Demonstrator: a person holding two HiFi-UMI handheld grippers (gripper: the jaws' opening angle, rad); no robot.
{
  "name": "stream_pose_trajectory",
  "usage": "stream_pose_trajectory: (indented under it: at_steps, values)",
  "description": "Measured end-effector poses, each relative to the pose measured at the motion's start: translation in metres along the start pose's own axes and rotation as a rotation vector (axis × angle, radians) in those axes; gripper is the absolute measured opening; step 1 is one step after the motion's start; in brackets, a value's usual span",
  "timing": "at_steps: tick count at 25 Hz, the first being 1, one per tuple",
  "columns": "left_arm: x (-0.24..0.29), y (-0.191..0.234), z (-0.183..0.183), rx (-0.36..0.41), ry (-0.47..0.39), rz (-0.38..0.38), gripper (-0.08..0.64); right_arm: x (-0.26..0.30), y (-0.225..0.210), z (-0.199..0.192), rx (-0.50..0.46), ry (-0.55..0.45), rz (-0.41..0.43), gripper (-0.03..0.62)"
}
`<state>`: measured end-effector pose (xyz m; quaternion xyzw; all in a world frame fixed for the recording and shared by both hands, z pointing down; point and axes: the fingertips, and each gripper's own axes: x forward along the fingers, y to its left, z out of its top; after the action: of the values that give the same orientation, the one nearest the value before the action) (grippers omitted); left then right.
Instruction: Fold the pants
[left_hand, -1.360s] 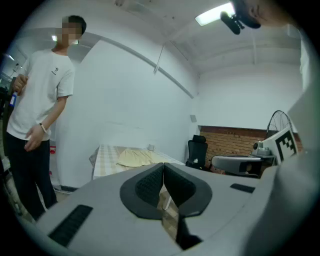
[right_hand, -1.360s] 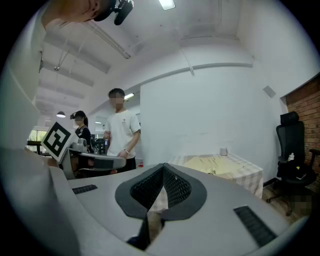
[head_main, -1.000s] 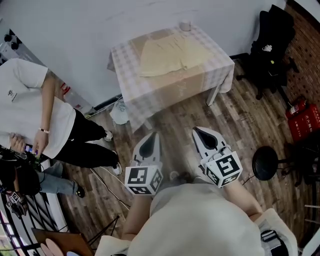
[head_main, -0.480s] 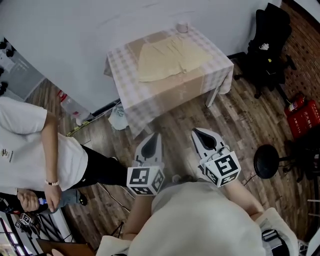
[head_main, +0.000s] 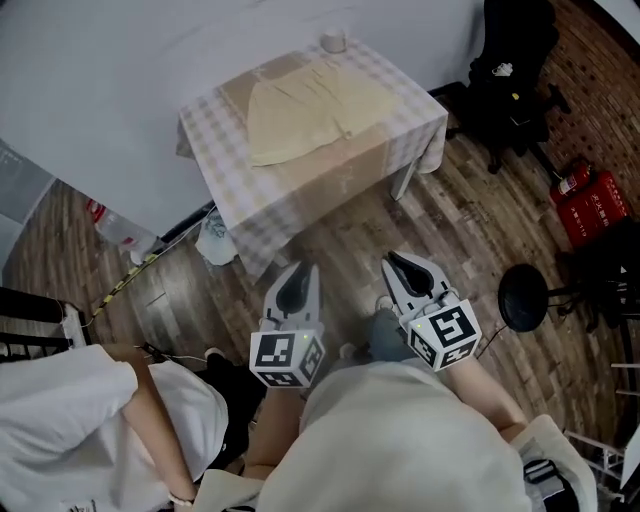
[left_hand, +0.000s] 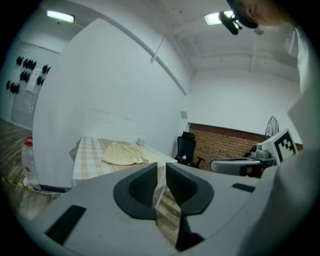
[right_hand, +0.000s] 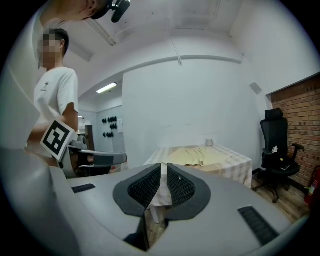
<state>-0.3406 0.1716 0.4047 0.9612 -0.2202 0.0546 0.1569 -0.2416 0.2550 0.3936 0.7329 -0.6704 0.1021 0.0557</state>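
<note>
— What's around you, left to right?
— A person in a white shirt (head_main: 95, 420) is close at your lower left. Your left gripper (head_main: 303, 270) and right gripper (head_main: 395, 262) hang over wood floor, their jaws just opened a slit, nothing between them. The pants (head_main: 305, 105) lie flat on the checked table (head_main: 300, 195) ahead, well apart from you, with a black chair (head_main: 510, 70) to the right.
— What does only one view show?
— The stool (head_main: 524, 298) shows only from your head; the right gripper view shows that person upright
</note>
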Motion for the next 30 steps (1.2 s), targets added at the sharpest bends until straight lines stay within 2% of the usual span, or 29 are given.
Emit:
stream_pose_trajectory:
  at_steps: [5, 12, 20, 30]
  values:
    - [0.023, 0.011, 0.006, -0.021, 0.01, 0.004, 0.057, 0.023, -0.019, 0.004, 0.008, 0.018, 0.006, 0.057]
    - [0.075, 0.041, 0.026, -0.005, 0.007, 0.037, 0.105, 0.092, -0.059, 0.028, -0.005, -0.027, 0.061, 0.08]
    - [0.152, 0.078, 0.068, -0.047, -0.039, 0.11, 0.109, 0.164, -0.116, 0.065, -0.016, -0.045, 0.129, 0.104]
    - [0.24, 0.106, 0.083, -0.076, -0.043, 0.185, 0.109, 0.236, -0.184, 0.083, -0.039, -0.033, 0.197, 0.117]
